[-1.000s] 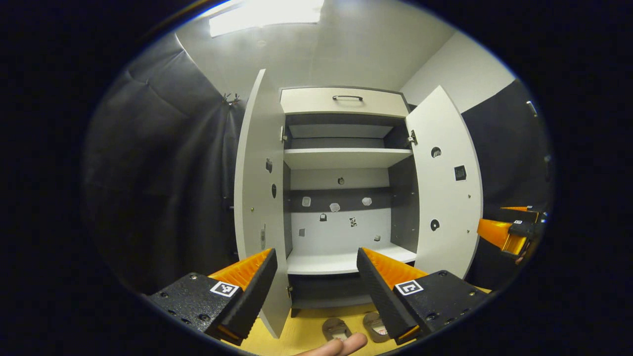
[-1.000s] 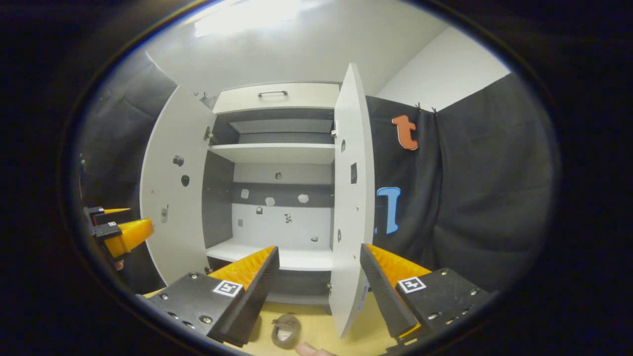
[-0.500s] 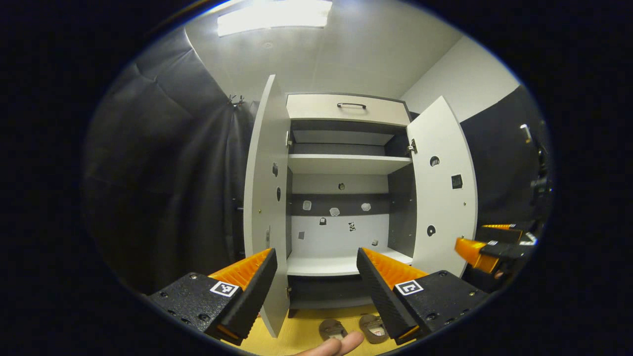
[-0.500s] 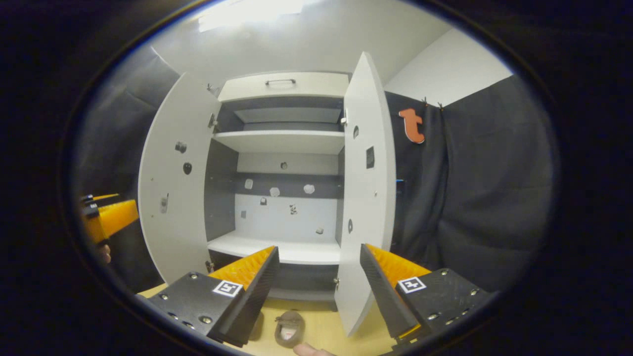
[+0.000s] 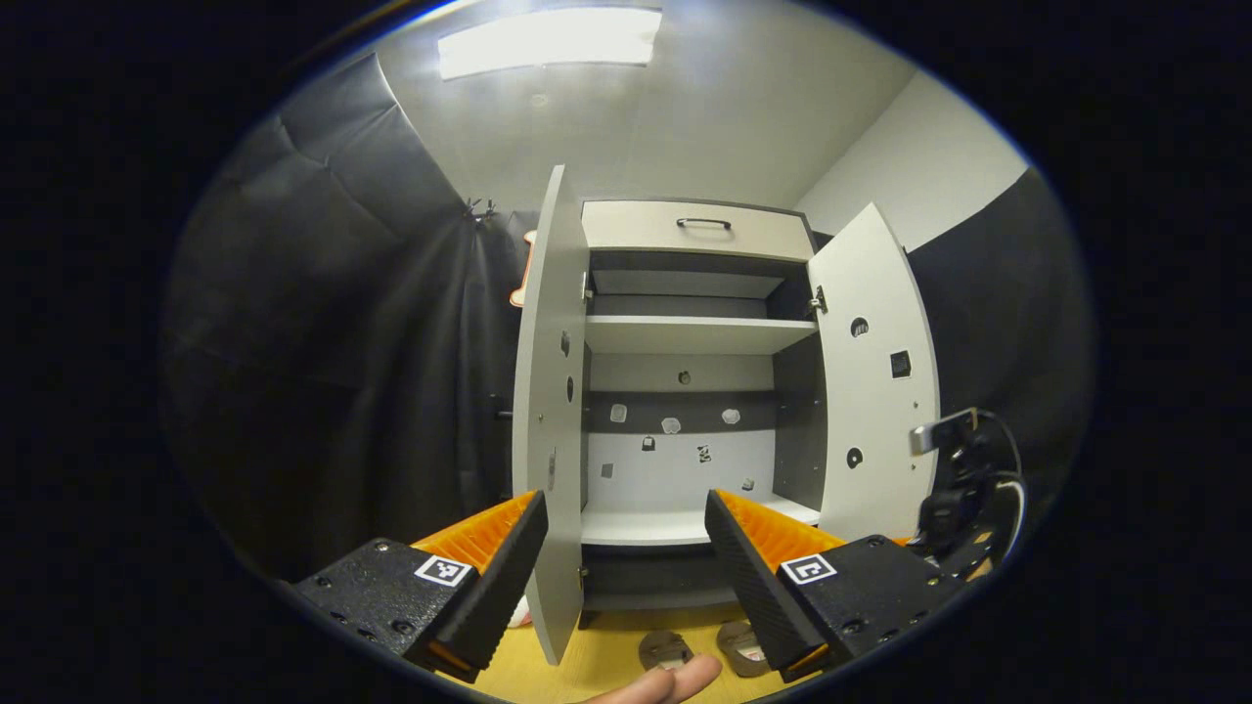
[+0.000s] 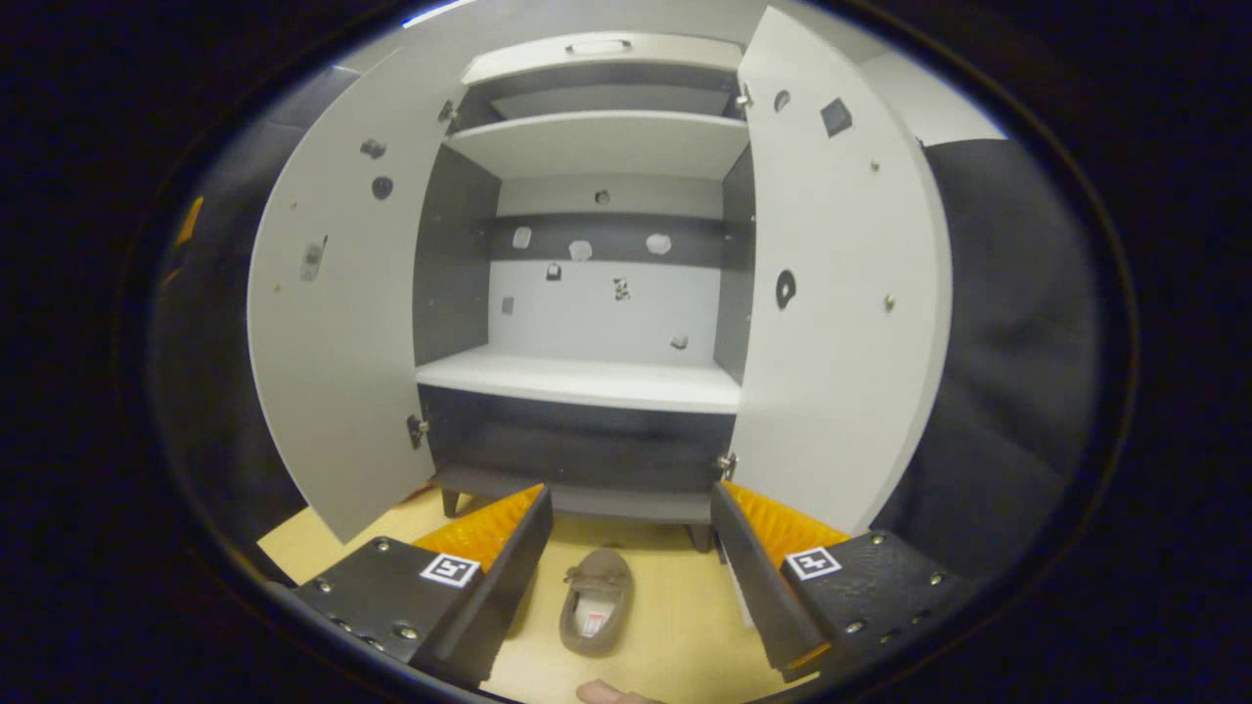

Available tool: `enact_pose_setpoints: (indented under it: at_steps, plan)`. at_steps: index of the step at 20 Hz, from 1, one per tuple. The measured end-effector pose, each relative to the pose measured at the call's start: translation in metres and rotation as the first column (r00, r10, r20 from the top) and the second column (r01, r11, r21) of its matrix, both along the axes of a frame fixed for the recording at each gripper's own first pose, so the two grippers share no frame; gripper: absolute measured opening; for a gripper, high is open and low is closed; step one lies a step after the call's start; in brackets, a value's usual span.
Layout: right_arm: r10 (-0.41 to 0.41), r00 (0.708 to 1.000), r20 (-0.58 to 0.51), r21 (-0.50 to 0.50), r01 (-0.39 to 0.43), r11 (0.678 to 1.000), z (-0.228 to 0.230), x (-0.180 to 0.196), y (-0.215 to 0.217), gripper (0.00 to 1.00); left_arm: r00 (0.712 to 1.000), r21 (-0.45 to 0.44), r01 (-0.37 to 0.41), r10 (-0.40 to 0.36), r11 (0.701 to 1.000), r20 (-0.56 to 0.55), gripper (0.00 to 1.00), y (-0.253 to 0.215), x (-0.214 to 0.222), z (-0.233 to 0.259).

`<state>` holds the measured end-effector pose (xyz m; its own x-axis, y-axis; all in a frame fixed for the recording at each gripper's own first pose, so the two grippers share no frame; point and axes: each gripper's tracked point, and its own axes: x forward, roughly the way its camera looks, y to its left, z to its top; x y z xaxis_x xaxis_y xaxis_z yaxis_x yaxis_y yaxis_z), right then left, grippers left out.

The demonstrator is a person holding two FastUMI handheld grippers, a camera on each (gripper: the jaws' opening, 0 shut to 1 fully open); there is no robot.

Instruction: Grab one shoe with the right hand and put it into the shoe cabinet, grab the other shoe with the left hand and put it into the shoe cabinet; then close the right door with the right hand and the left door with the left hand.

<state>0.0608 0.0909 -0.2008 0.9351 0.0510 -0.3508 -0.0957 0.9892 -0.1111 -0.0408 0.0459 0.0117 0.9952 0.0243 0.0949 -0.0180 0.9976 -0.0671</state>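
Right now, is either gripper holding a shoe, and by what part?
No. The left gripper and right gripper are both open and empty; a brown shoe lies on the floor between the right gripper's fingers, ungrasped.

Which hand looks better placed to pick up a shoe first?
The right: its open gripper hangs just above a shoe on the floor, lined up between the fingers. The left gripper faces the cabinet from higher up.

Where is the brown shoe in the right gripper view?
The brown shoe lies on the yellow floor before the open cabinet, between the right tool's fingers.
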Motion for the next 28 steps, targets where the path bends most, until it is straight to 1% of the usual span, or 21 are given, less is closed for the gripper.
enact_pose_setpoints:
  at_steps: [1, 2, 5, 7, 9, 10, 11, 13, 14, 16, 17, 18, 20, 21, 22, 23, 24, 25, 26, 27, 28]
  plan:
    - [0.007, 1.0, -0.023, -0.016, -0.007, 1.0, -0.021, 0.002, 0.002, 0.94, 1.0, -0.001, 0.003, -0.003, 1.0, 0.003, 0.99, -0.001, -0.002, -0.002]
    - [0.013, 0.999, -0.044, -0.016, -0.014, 1.0, -0.041, 0.002, 0.006, 0.98, 1.0, -0.002, 0.006, -0.006, 1.0, 0.002, 0.98, -0.002, -0.004, -0.003]
    - [0.024, 0.993, -0.118, -0.02, -0.027, 0.999, -0.108, 0.006, 0.014, 0.97, 1.0, -0.013, -0.001, 0.001, 1.0, 0.0, 0.99, 0.0, 0.001, -0.008]
    - [0.037, 0.982, -0.186, -0.005, -0.039, 0.999, -0.151, 0.005, 0.02, 0.96, 1.0, -0.01, 0.005, -0.005, 1.0, 0.002, 0.99, -0.001, 0.01, -0.009]
    - [0.042, 0.965, -0.26, 0.019, -0.039, 0.999, -0.189, 0.004, 0.025, 0.97, 1.0, -0.002, 0.008, -0.008, 1.0, -0.002, 0.98, 0.0, 0.025, -0.012]
    - [0.045, 0.956, -0.289, 0.035, -0.036, 0.999, -0.205, 0.003, 0.029, 0.97, 1.0, 0.0, 0.009, -0.009, 1.0, 0.001, 0.99, 0.0, 0.033, -0.011]
    - [0.049, 0.948, -0.316, 0.053, -0.034, 0.998, -0.219, 0.004, 0.032, 0.95, 1.0, 0.002, 0.012, -0.012, 1.0, 0.0, 0.98, -0.001, 0.043, -0.013]
    - [0.052, 0.937, -0.347, 0.075, -0.028, 0.997, -0.243, 0.007, 0.039, 0.97, 0.999, 0.003, 0.04, -0.04, 0.999, -0.006, 0.99, -0.008, 0.062, -0.02]
    - [0.049, 0.931, -0.363, 0.076, -0.023, 0.997, -0.255, 0.01, 0.039, 0.95, 0.998, -0.003, 0.057, -0.057, 0.998, -0.012, 0.99, -0.013, 0.073, -0.024]
    - [0.026, 0.92, -0.39, 0.084, 0.008, 0.996, -0.275, 0.018, 0.039, 0.95, 0.996, -0.019, 0.086, -0.086, 0.996, -0.024, 0.99, -0.023, 0.095, -0.037]
    - [0.021, 0.922, -0.387, 0.091, 0.016, 0.996, -0.277, 0.023, 0.039, 0.88, 0.995, -0.024, 0.095, -0.096, 0.995, -0.031, 0.99, -0.028, 0.104, -0.044]
    - [0.031, 0.921, -0.387, 0.113, 0.014, 0.993, -0.28, 0.024, 0.043, 0.75, 0.995, -0.026, 0.094, -0.095, 0.995, -0.03, 0.99, -0.029, 0.114, -0.049]
    - [0.049, 0.919, -0.391, 0.137, 0.006, 0.99, -0.285, 0.027, 0.052, 0.74, 0.994, -0.023, 0.11, -0.11, 0.994, -0.025, 0.99, -0.035, 0.131, -0.061]
    - [0.061, 0.92, -0.387, 0.126, -0.013, 0.992, -0.289, 0.029, 0.056, 0.74, 0.992, -0.025, 0.121, -0.122, 0.992, -0.035, 0.99, -0.039, 0.14, -0.07]
    - [0.068, 0.914, -0.4, 0.104, -0.028, 0.994, -0.297, 0.026, 0.058, 0.74, 0.99, -0.029, 0.136, -0.137, 0.99, -0.043, 0.99, -0.042, 0.147, -0.08]
    - [0.04, 0.913, -0.407, 0.072, -0.011, 0.997, -0.302, 0.031, 0.054, 0.75, 0.987, -0.041, 0.15, -0.152, 0.988, -0.048, 0.99, -0.046, 0.155, -0.087]
    - [0.038, 0.909, -0.415, 0.059, -0.015, 0.998, -0.306, 0.03, 0.056, 0.5, 0.986, -0.039, 0.151, -0.153, 0.988, -0.061, 0.99, -0.045, 0.161, -0.095]
    - [0.034, 0.914, -0.403, 0.05, -0.015, 0.999, -0.305, 0.034, 0.054, 0.49, 0.987, -0.032, 0.144, -0.146, 0.989, -0.065, 0.99, -0.042, 0.168, -0.103]
    - [0.033, 0.916, -0.401, 0.056, -0.012, 0.998, -0.307, 0.034, 0.055, 0.51, 0.989, -0.014, 0.138, -0.138, 0.99, -0.055, 1.0, -0.039, 0.174, -0.106]
    - [0.012, 0.919, -0.394, 0.017, -0.006, 1.0, -0.304, 0.036, 0.05, 0.49, 0.989, 0.0, 0.138, -0.138, 0.99, -0.048, 1.0, -0.039, 0.179, -0.111]
    - [0.006, 0.925, -0.38, 0.015, 0.0, 1.0, -0.309, 0.042, 0.04, 0.35, 0.988, 0.005, 0.146, -0.146, 0.989, -0.049, 0.99, -0.041, 0.184, -0.115]
